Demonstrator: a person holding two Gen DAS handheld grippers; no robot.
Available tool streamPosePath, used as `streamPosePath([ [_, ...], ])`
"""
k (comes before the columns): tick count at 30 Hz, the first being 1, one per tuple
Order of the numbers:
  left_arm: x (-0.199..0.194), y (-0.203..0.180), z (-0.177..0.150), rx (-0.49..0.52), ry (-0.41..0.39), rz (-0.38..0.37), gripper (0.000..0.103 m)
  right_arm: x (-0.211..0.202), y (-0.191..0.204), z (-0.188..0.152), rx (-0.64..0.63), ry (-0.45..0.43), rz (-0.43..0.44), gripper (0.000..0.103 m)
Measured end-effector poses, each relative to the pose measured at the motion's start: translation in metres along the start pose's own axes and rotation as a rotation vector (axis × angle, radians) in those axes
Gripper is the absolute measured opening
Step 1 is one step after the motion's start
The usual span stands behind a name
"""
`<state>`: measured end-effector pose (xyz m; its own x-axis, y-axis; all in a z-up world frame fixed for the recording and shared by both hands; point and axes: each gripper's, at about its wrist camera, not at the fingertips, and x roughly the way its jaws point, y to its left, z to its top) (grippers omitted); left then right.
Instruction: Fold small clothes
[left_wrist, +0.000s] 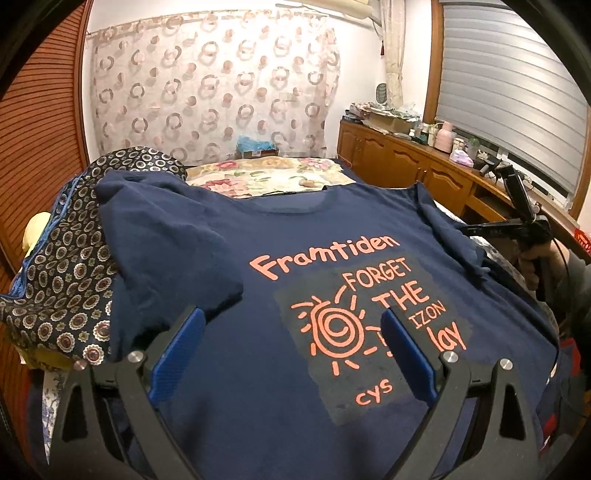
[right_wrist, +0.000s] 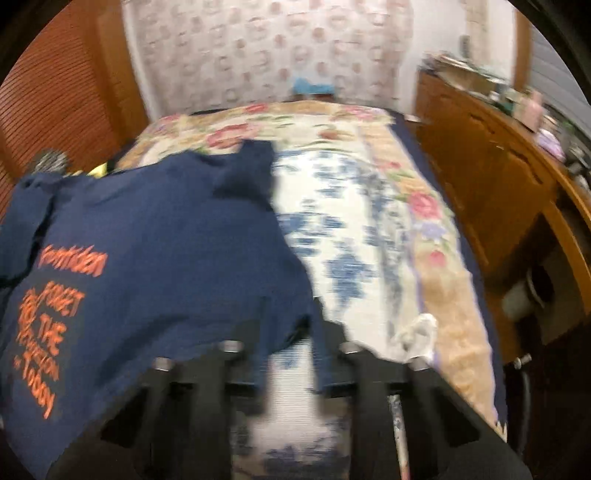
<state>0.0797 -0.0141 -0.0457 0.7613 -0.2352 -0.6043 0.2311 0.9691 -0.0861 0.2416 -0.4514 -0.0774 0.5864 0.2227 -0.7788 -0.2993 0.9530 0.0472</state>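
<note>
A navy T-shirt (left_wrist: 229, 258) with orange print lies face up on the bed, collar away from me and its left sleeve folded in over the chest. My left gripper (left_wrist: 295, 332) hovers open over the lower print, its blue pads (left_wrist: 181, 350) wide apart and holding nothing. At the shirt's right edge a hand holds my right gripper (left_wrist: 469, 229). The blurred right wrist view shows the T-shirt (right_wrist: 166, 240) on the left and the right gripper (right_wrist: 314, 332) shut on the shirt's side edge.
A dark cloth with ring patterns (left_wrist: 66, 266) is heaped left of the shirt. The floral bed cover (right_wrist: 369, 221) stretches beyond and to the right, with a small white crumpled item (right_wrist: 417, 336) on it. Wooden cabinets (left_wrist: 406, 162) line the right wall.
</note>
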Motion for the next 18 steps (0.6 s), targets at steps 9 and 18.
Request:
streamPosePath([
  [9, -0.005, 0.011, 0.003, -0.017, -0.009, 0.025, 0.097, -0.026, 0.080, 0.045, -0.094, -0.111, 0.169, 0.003],
  [18, -0.013, 0.027, 0.007, -0.030, -0.017, 0.049, 0.097, -0.029, 0.137, 0.079, -0.134, -0.134, 0.239, 0.040],
])
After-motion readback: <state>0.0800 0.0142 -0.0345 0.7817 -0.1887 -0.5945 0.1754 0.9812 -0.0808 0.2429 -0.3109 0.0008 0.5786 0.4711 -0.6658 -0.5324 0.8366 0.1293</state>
